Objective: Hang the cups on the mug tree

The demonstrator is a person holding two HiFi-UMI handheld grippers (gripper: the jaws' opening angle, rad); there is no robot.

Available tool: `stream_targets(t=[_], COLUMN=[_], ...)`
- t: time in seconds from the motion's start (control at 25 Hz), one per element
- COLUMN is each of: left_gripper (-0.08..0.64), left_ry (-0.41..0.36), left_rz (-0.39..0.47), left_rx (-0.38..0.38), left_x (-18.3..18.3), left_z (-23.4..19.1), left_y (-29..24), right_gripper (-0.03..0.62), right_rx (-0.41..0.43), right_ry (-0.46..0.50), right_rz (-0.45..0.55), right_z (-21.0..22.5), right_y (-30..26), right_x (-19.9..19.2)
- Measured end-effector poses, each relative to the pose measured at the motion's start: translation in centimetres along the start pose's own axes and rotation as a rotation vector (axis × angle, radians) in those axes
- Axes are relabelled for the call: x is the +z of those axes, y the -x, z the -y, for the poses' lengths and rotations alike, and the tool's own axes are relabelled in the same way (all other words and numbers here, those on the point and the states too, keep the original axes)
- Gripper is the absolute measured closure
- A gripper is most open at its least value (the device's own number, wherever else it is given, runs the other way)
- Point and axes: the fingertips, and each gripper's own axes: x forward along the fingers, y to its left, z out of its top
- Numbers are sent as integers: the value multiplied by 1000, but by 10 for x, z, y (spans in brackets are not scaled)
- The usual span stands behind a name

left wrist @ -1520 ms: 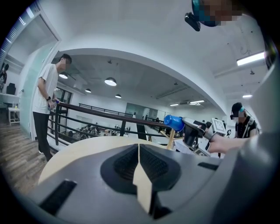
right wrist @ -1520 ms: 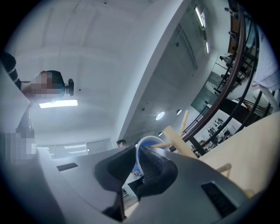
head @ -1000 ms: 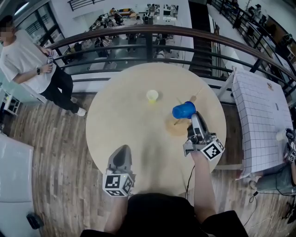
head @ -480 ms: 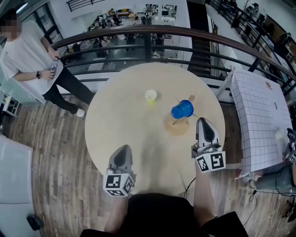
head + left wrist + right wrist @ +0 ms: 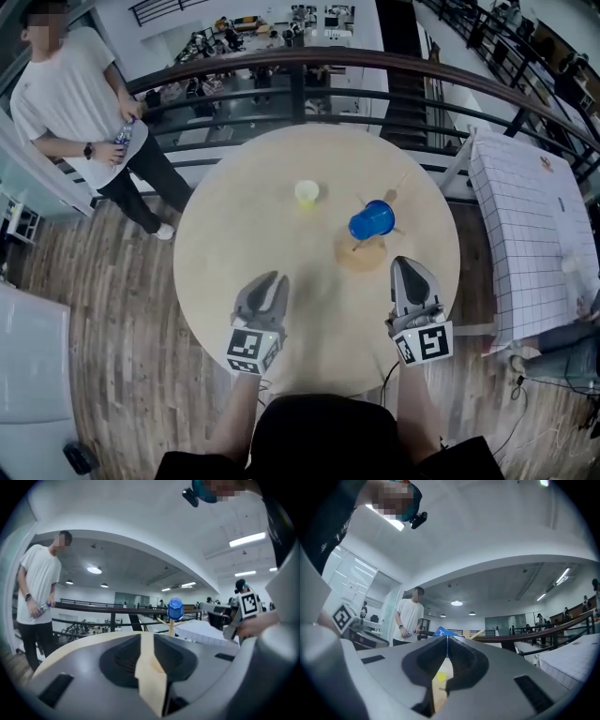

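**Item 1.** Blue plastic cup (image 5: pixel 372 221): hung on the pale wooden mug tree (image 5: pixel 361 255), on the right half of the round light-wood table (image 5: pixel 234 216).

**Item 2.** Small yellow cup (image 5: pixel 307 193): stood on the table, well apart from the tree, to its left and farther out. Nothing touched it.

**Item 3.** Left gripper (image 5: pixel 268 279): hung over the table's near edge. Its jaws were just opening, only a narrow slit so far, with nothing between them.

**Item 4.** Right gripper (image 5: pixel 411 264): near the tree's base on the person's side, jaws closed together and empty.

**Step, as judged:** one cup was hung and the yellow one was outstanding, so this fell between cups.

**Next move, as judged:** a gripper had to reach forward, spread its jaws wider, take the yellow cup by its wall, and carry it to a free peg clear of the blue cup.
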Motion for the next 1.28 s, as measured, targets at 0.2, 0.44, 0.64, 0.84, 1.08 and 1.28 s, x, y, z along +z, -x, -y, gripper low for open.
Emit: stream_targets(t=[0.2,0.44,0.64,0.84,1.08,1.28], left_gripper=[328,351,353,402,410,531], left_ry=[-235,-511,-608,-687,-787,-799], left_rz=[-149,-339,-478,-554,-619,-663], left_rx=[-139,-185,-218,-219,-231,-218], left_x=[-32,-76,-110,-129,-144,-151], left_z=[-16,-64,-88,-99,-95,-98], left_y=[-89,-197,-256,-284,-301,-296], right_gripper=[580,580,580,580,580,580], right_rx=[1,-42,-25,6,12,23], right_ry=[11,-4,-27,-77,-106,-122], right_rz=[-65,-181,-263,-310,-345,-345], right_z=[-8,-17,-35,-45,-47,-49], right_y=[30,50,52,43,46,46], right_x=[-17,-41,-68,-90,-104,-107])
